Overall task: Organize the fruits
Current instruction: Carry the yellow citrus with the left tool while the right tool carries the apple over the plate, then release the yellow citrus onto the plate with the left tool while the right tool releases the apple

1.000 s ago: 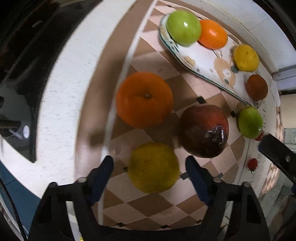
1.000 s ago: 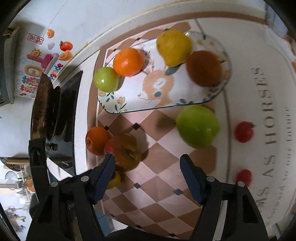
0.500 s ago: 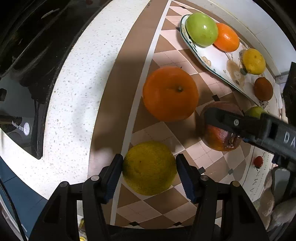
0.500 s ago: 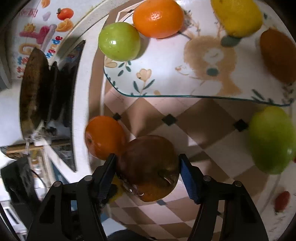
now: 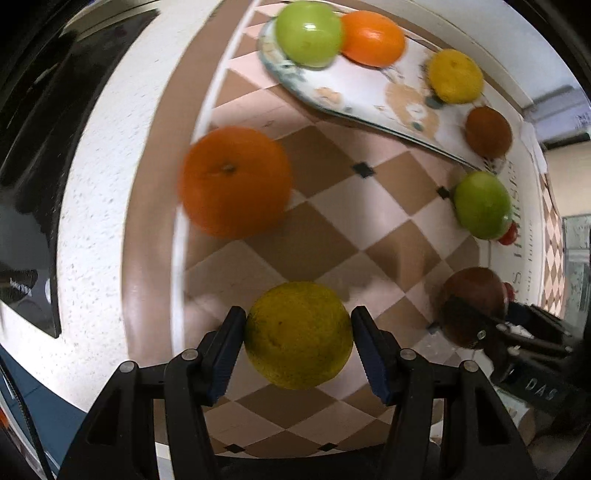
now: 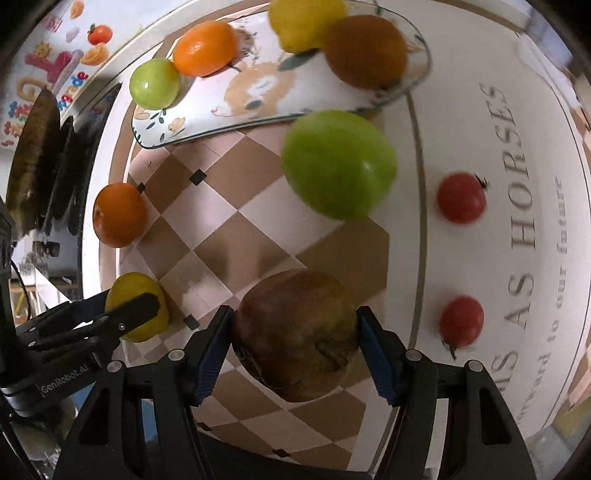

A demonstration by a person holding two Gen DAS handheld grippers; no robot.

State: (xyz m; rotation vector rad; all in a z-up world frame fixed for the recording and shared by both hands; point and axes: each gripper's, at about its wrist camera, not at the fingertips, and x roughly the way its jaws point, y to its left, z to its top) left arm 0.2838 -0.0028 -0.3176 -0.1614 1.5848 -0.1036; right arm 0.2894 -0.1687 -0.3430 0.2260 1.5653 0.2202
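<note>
In the left wrist view my left gripper is shut on a yellow-green citrus fruit, both blue pads pressing its sides. In the right wrist view my right gripper is shut on a dark red-brown fruit. An oval patterned plate at the far side carries a green apple, an orange, a lemon and a brown fruit. Loose on the checkered mat lie an orange and a green apple.
Two cherry tomatoes lie on the white lettered border of the mat. A black stove top runs along the left counter edge. The checkered mat shows bare squares between the loose fruits.
Both grippers closed onto their fruits. The red-brown fruit left its place beside the loose orange and now sits far right in the left wrist view, in the right gripper. Both views shifted.
</note>
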